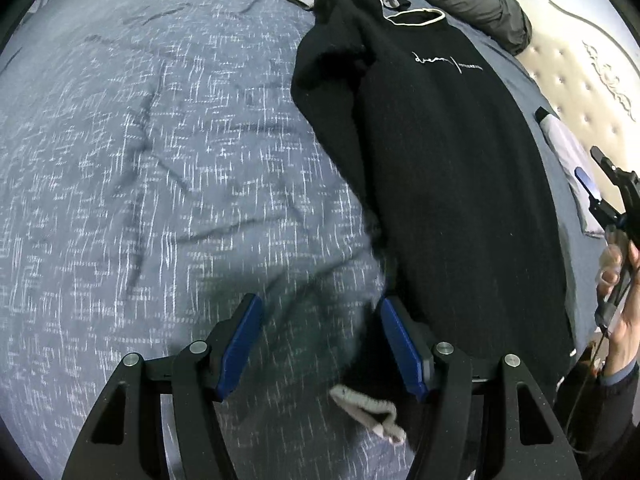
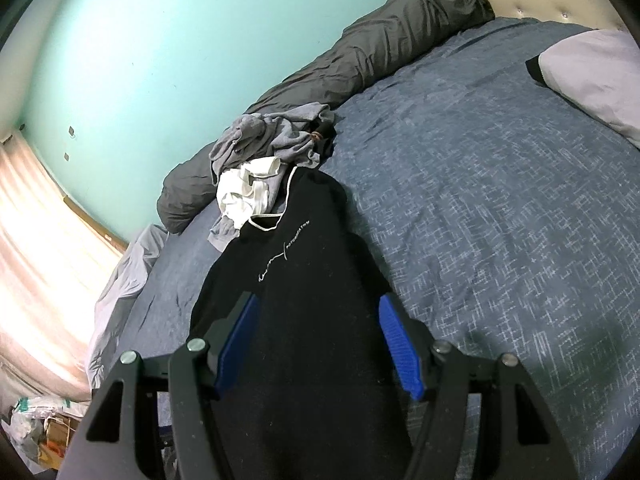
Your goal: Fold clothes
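A black sweater [image 1: 448, 168] lies lengthwise on the bed [image 1: 140, 160], front side up, with white script lettering [image 1: 446, 65] across the chest and a white-trimmed neckline [image 1: 416, 18] at the far end. One sleeve is folded in along the body on the side toward the open bedspread; its pale ribbed cuff [image 1: 370, 410] rests on the bedspread at the near end of the garment. The left gripper [image 1: 322, 344] is positioned above the near edge of the sweater, pointing steeply downward. Its jaws stand apart and released: one blue pad is over bare bedspread, the other over the sweater's edge, and nothing is clamped between them. The right gripper [image 2: 316, 346] is positioned over the lower body of the sweater, also released, with both blue pads spread and only flat black fabric visible between them; no fabric is pinched. In the left wrist view, the person's hand [image 1: 618, 280] is visible at the frame edge, holding the right gripper's handle. Beyond the neckline lies a heap of unfolded clothes [image 2: 268, 160], grey and white. A rolled dark grey duvet [image 2: 360, 52] runs along the teal wall [image 2: 180, 40]. A pale folded garment [image 2: 596, 76] with a black trim lies near the tufted headboard [image 1: 580, 76], well apart from the sweater.
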The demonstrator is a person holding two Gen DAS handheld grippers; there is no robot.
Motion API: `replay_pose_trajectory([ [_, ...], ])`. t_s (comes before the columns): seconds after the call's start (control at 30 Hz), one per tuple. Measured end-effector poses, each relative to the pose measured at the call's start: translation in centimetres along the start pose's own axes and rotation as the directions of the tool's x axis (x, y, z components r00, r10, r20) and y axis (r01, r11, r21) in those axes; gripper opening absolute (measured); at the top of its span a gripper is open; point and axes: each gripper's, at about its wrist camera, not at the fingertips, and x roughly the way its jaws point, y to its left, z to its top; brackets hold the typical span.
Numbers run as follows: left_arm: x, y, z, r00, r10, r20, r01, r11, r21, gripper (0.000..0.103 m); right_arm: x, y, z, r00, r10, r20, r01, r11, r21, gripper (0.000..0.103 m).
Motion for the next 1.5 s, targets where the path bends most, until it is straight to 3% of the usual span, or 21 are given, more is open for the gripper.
replay_pose_trajectory([
  [0.5, 0.4, -1.3, -3.9, 0.997, 0.015, -0.078, -0.010, 0.998, 0.061, 0.064, -0.5, 0.5, -1.2, 1.000, -0.009, -0.004, 0.009, 1.000, 0.000, 0.064],
  [0.63, 0.0, -1.6, -4.3, 0.997, 0.051, -0.052, -0.047, 0.995, 0.084, 0.028, -0.9, 0.5, -1.6, 1.000, -0.021, -0.004, 0.021, 1.000, -0.004, 0.064],
  [0.8, -0.5, -2.0, -4.9, 0.999, 0.024, -0.035, -0.020, 0.995, 0.096, 0.005, -1.4, -0.1, -2.3, 0.999, -0.043, -0.001, 0.043, 0.999, 0.014, 0.064],
  [1.23, -4.7, -3.0, -4.6, 0.997, 0.017, 0.073, -0.026, 0.992, 0.124, 0.003, -2.0, -0.7, -3.5, 0.998, -0.060, -0.013, 0.061, 0.997, 0.036, 0.064],
  [1.5, -10.5, 1.9, -3.1, 0.983, 0.066, 0.170, -0.078, 0.995, 0.065, 0.003, -2.8, -1.5, -3.3, 0.998, -0.065, 0.005, 0.065, 0.996, 0.062, 0.064],
])
